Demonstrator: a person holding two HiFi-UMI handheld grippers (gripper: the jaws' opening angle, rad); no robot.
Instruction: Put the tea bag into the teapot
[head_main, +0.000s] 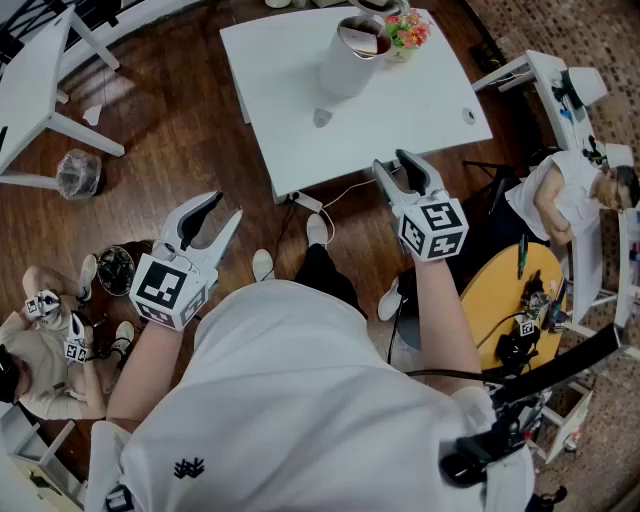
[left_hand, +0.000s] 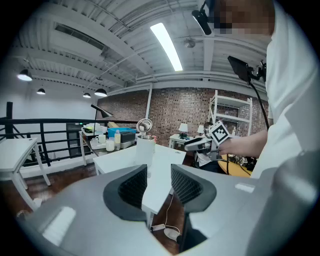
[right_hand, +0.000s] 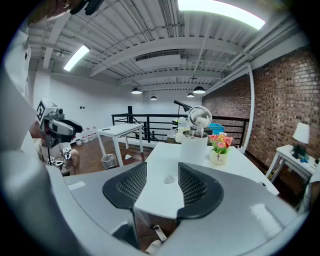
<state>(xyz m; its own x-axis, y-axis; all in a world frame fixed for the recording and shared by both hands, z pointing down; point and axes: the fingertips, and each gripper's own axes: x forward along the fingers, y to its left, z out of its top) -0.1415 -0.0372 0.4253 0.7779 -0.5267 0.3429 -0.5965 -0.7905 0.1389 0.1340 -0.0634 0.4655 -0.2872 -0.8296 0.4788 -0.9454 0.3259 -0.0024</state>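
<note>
A tall white teapot stands with its lid up at the far side of the white table. The tea bag, a small grey pouch, lies on the table in front of it. My right gripper hovers open over the table's near edge with nothing between its jaws. In the right gripper view the tea bag shows between the pads, with the teapot behind. My left gripper hangs open and empty over the floor, left of the table. The left gripper view shows the teapot far ahead.
A small pot of flowers stands right of the teapot. A cable and plug lie on the floor under the table's near edge. Another white table and a bin stand to the left. People sit at lower left and at right beside a yellow round table.
</note>
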